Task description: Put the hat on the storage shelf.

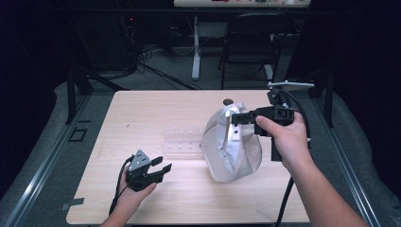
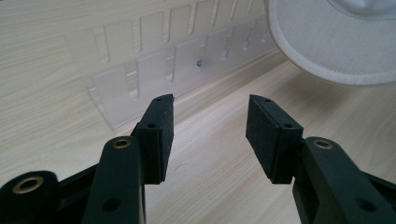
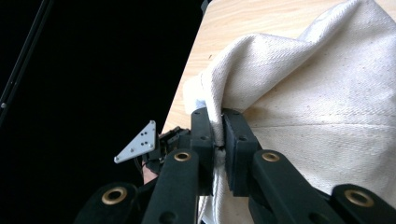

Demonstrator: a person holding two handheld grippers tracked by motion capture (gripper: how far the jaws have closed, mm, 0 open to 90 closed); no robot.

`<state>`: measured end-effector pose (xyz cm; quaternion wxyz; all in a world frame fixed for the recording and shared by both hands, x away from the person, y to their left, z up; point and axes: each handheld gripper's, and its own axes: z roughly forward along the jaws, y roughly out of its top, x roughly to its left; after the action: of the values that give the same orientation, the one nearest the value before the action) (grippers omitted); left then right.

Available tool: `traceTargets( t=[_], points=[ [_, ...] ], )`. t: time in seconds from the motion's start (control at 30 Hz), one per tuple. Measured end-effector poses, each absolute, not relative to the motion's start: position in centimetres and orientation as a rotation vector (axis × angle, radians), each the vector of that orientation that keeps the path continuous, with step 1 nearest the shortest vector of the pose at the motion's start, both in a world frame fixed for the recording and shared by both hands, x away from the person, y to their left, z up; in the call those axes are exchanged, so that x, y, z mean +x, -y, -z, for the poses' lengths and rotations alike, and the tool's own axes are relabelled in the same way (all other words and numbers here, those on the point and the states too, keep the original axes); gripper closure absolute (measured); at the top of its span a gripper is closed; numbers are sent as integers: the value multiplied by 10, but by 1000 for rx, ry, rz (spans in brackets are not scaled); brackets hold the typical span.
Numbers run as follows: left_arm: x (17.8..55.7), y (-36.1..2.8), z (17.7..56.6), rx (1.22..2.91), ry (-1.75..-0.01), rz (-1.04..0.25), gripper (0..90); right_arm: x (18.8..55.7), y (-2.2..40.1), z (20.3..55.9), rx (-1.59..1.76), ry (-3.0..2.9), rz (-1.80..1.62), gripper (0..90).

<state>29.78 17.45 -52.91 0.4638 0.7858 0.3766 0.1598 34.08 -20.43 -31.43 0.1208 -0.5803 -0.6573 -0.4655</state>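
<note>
A cream cloth cap (image 1: pixel 231 146) hangs over the right half of the wooden table (image 1: pixel 142 123), lifted by its rim. My right gripper (image 1: pixel 238 118) is shut on a fold of the cap's fabric (image 3: pixel 219 126), with the cloth pinched between both pads. My left gripper (image 1: pixel 161 169) rests low near the front left of the table, open and holding nothing. In the left gripper view its jaws (image 2: pixel 210 130) stand apart over bare wood, and the cap's brim (image 2: pixel 327 51) shows at the upper right.
A clear plastic rack (image 1: pixel 182 142) with slots lies flat at the table's middle, just left of the cap; in the left gripper view the rack (image 2: pixel 154 70) lies ahead of the jaws. A small dark knob (image 1: pixel 228 101) sits behind the cap. A chair (image 1: pixel 250 42) stands beyond the table.
</note>
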Motion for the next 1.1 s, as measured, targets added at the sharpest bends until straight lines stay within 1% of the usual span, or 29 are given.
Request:
traceTargets(
  t=[0.43, 0.67, 0.8, 0.93, 1.0, 1.1],
  points=[
    [289, -157, 518, 1930, -845, -421, 499, 357, 201, 295, -1764, 1901, 1371, 840],
    [290, -137, 510, 1937, -795, -424, 489, 368, 196, 285, -1794, 1886, 1392, 840],
    [295, -125, 501, 1949, -768, -440, 468, 376, 193, 284, -1808, 1871, 1404, 840],
    [302, -114, 497, 2000, -777, -440, 502, 383, 190, 284, -1814, 1854, 1408, 840],
    [304, -110, 496, 2012, -775, -463, 507, 387, 189, 284, -1814, 1841, 1413, 840],
    [308, -104, 495, 2012, -774, -461, 506, 391, 188, 285, -1824, 1832, 1405, 840]
  ],
)
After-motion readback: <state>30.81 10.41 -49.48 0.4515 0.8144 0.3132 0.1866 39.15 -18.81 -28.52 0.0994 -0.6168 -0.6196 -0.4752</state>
